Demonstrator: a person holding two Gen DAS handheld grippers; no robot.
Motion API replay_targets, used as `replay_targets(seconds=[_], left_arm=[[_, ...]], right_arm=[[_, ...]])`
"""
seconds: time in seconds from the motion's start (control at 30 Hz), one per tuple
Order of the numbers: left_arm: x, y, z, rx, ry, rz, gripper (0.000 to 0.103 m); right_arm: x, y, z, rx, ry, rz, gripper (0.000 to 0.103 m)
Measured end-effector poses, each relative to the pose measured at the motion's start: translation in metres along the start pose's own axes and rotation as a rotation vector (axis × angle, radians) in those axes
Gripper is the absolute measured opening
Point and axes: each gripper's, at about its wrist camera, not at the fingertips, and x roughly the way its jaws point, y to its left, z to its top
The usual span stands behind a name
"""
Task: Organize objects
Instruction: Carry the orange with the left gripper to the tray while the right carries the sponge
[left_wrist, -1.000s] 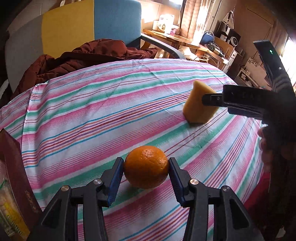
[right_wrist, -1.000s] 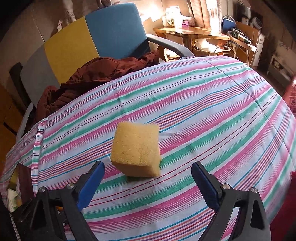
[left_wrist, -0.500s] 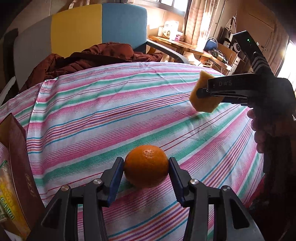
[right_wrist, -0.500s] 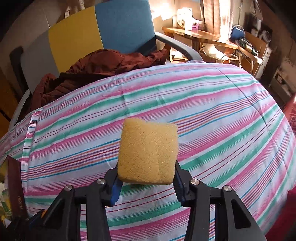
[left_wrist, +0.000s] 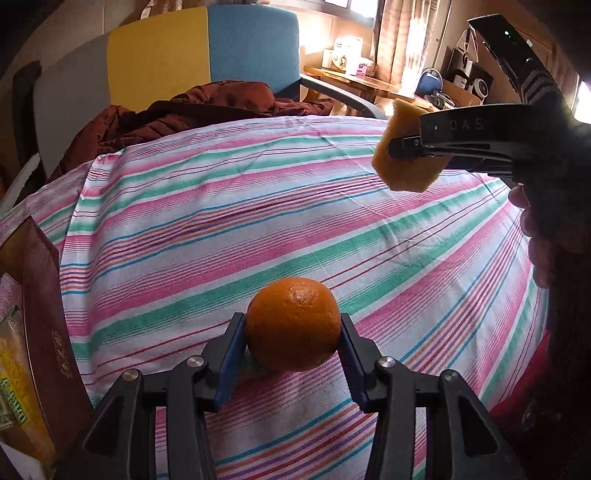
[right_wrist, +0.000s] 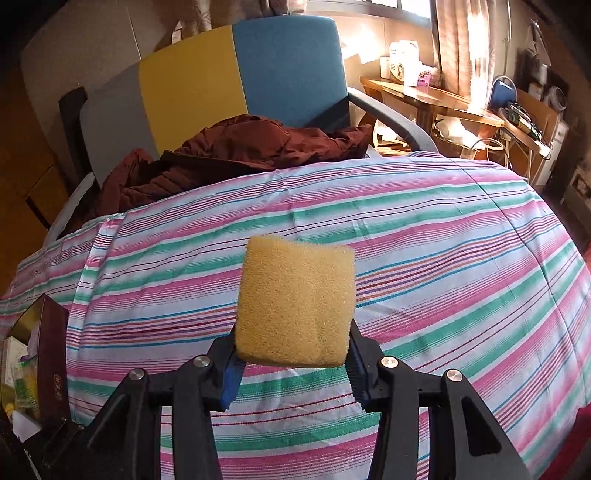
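From my left wrist camera, the left gripper (left_wrist: 293, 345) has its jaws partly closed on the orange (left_wrist: 293, 324), the blue pads pressing its two sides at the near edge of the view, above the striped cloth (left_wrist: 229, 229) that covers the desk. Far right, the right gripper (left_wrist: 397, 147) reaches in level from the right, its jaws clamped on the sponge (left_wrist: 400, 173), which hangs clear above the cloth. A hand (left_wrist: 535, 243) on its grip shows at the right edge. At the near left stands a dark red box (left_wrist: 48, 314) with packets inside. Beyond the desk is a chair (left_wrist: 207, 59) with a maroon jacket (left_wrist: 192, 114) piled on it. From my right wrist camera, the right gripper (right_wrist: 293, 360) holds the sponge (right_wrist: 295, 302) by its lower part, jaws narrowed and squeezing both sides, the yellow block standing up and off the cloth (right_wrist: 443, 240). The box (right_wrist: 51, 354) is at the near left, and the chair (right_wrist: 236, 74) and jacket (right_wrist: 236, 151) lie beyond the far edge.
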Motion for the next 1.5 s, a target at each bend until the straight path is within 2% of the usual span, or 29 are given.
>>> replay_targets(seconds=[0.33, 0.63, 0.97, 1.2, 1.5], left_arm=[[-0.017, 0.008, -0.001, -0.055, -0.008, -0.032, 0.048], [-0.065, 0.017, -0.001, -0.054, -0.071, 0.002, 0.048], [-0.119, 0.049, -0.014, -0.092, -0.128, 0.056, 0.048], [-0.147, 0.069, -0.023, -0.128, -0.173, 0.095, 0.048], [-0.181, 0.1, -0.04, -0.168, -0.219, 0.188, 0.048]], right_arm=[[-0.009, -0.008, 0.002, 0.045, -0.038, 0.027, 0.047], [-0.019, 0.003, 0.002, 0.011, -0.069, 0.121, 0.047], [-0.029, 0.043, -0.01, -0.107, -0.021, 0.308, 0.048], [-0.047, 0.082, -0.022, -0.227, -0.003, 0.311, 0.048], [-0.081, 0.131, -0.041, -0.275, -0.031, 0.381, 0.049]])
